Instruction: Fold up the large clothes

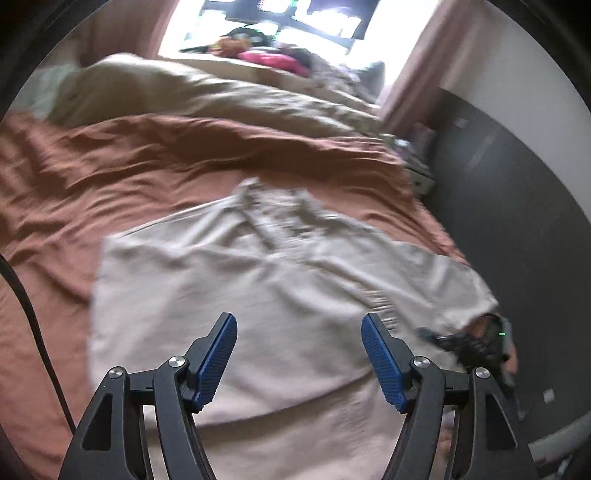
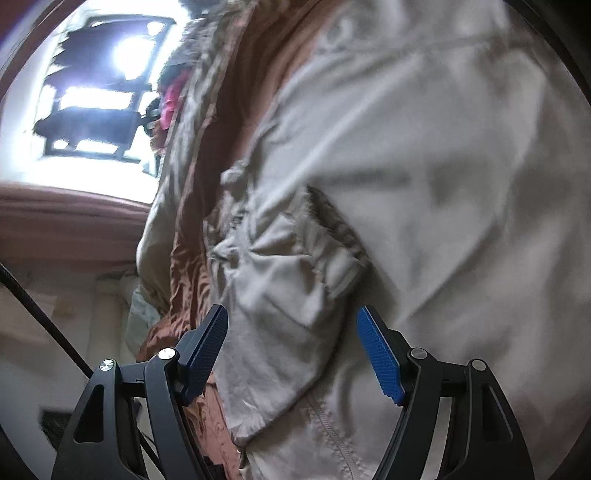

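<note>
A large cream-white garment (image 1: 258, 280) lies spread on a rust-brown bedsheet (image 1: 110, 173). My left gripper (image 1: 299, 354) is open and empty, hovering above the garment's near part. In the left wrist view the right gripper (image 1: 476, 343) shows at the garment's right edge, blurred. In the right wrist view, my right gripper (image 2: 291, 354) is open, its blue-padded fingers (image 2: 376, 350) on either side of a folded sleeve or corner of the garment (image 2: 288, 302). The cloth lies between the jaws, not pinched.
A beige duvet (image 1: 192, 96) is bunched at the far side of the bed, with pink and dark items (image 1: 269, 59) under a bright window (image 1: 295, 26). Dark grey floor (image 1: 517, 221) lies right of the bed. A black cable (image 1: 33, 332) hangs at left.
</note>
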`<state>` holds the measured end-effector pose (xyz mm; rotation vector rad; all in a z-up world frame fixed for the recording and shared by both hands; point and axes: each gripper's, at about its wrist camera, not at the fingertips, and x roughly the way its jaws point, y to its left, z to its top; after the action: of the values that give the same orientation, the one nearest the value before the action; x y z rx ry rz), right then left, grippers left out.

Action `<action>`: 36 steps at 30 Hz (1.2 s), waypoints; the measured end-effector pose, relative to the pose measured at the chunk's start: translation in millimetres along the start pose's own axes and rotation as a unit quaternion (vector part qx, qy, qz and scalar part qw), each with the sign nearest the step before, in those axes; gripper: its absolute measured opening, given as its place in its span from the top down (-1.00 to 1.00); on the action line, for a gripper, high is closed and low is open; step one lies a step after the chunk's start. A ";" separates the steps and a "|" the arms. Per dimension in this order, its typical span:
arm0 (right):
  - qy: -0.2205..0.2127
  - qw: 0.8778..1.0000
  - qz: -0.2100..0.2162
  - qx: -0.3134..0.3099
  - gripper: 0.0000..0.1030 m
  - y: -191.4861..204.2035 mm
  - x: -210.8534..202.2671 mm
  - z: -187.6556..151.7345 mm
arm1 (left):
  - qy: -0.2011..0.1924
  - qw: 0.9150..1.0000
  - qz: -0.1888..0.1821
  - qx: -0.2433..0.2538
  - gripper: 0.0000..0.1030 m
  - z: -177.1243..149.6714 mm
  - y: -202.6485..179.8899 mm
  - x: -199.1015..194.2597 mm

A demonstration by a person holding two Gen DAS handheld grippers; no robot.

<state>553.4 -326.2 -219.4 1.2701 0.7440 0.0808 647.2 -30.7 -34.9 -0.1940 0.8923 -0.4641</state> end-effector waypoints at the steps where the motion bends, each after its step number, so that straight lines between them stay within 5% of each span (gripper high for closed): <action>1: 0.002 1.000 -0.002 0.006 -0.39 -1.3 1.7 3.0 | 0.001 1.000 0.012 -0.013 -0.39 -5.6 14.5 -3.1; 12: 0.003 1.000 0.004 -0.003 -0.37 2.3 38.5 16.9 | 0.055 0.987 0.123 -0.083 -0.27 -81.7 125.7 1.8; 15: -0.012 1.000 -0.011 -0.009 0.09 2.5 44.3 16.2 | 0.076 0.983 0.151 -0.077 -0.11 -98.0 138.5 12.4; 18: -0.028 0.999 -0.042 -0.017 0.58 0.4 48.2 16.4 | 0.093 0.977 0.174 -0.082 0.27 -111.5 152.6 22.9; 20: -0.034 0.998 -0.042 -0.016 0.64 -2.1 46.8 17.4 | 0.095 0.973 0.195 -0.083 0.60 -117.4 158.0 25.3; 26: -0.053 0.997 -0.054 -0.005 0.70 2.8 44.8 9.1 | 0.103 0.969 0.212 -0.072 0.61 -123.2 167.3 31.9; 32: -0.046 0.993 -0.095 -0.044 0.69 27.6 47.3 5.7 | 0.094 0.967 0.209 -0.115 0.59 -116.1 166.7 24.1; 36: -0.046 0.994 -0.088 -0.046 0.46 32.8 31.1 8.9 | 0.063 0.975 0.176 -0.116 0.10 -110.4 141.2 0.6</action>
<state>593.3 -309.0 -203.9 1.1093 0.7608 -0.0866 604.2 96.9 -153.2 -0.2152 1.0810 -0.0405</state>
